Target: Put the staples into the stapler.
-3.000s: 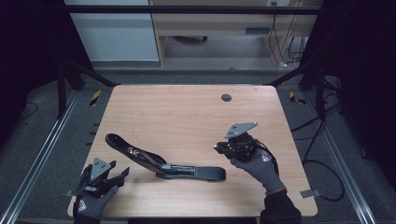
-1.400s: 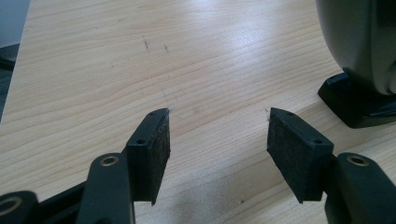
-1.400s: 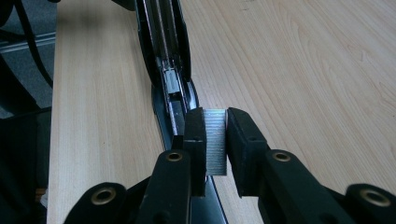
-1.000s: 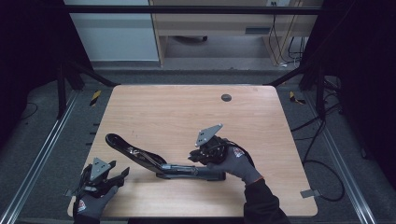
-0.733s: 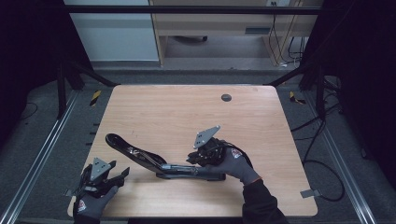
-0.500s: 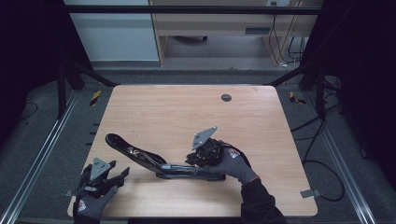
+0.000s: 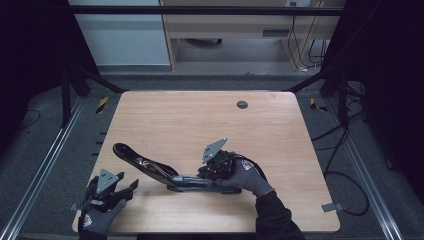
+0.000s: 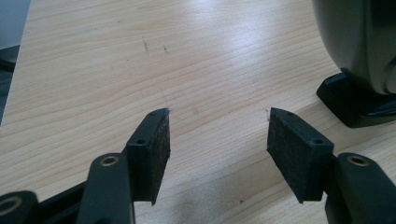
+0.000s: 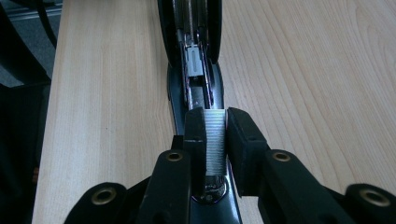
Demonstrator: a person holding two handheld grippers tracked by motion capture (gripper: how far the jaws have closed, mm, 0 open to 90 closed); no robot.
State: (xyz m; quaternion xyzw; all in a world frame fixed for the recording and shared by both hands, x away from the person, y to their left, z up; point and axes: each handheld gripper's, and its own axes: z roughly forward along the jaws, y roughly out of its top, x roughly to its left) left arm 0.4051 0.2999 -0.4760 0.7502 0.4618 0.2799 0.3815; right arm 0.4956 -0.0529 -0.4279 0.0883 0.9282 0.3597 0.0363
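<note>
Left to right: the left gripper [image 7: 107, 187] rests at the worktop's [image 7: 280, 130] seven-o'clock corner, jaws released and bare wood between them. At about six o'clock lies the opened long-arm stapler [image 7: 150, 167], its lid raised toward ten o'clock and its base level. The right gripper [image 9: 215, 140] has its jaws clenched on a strip of staples [image 9: 215, 135], poised over the stapler's magazine channel [image 9: 195, 65]. To load well, the strip should probably stay parallel with the channel, legs down, and drop in before being released. No brand, label or writing is legible.
</note>
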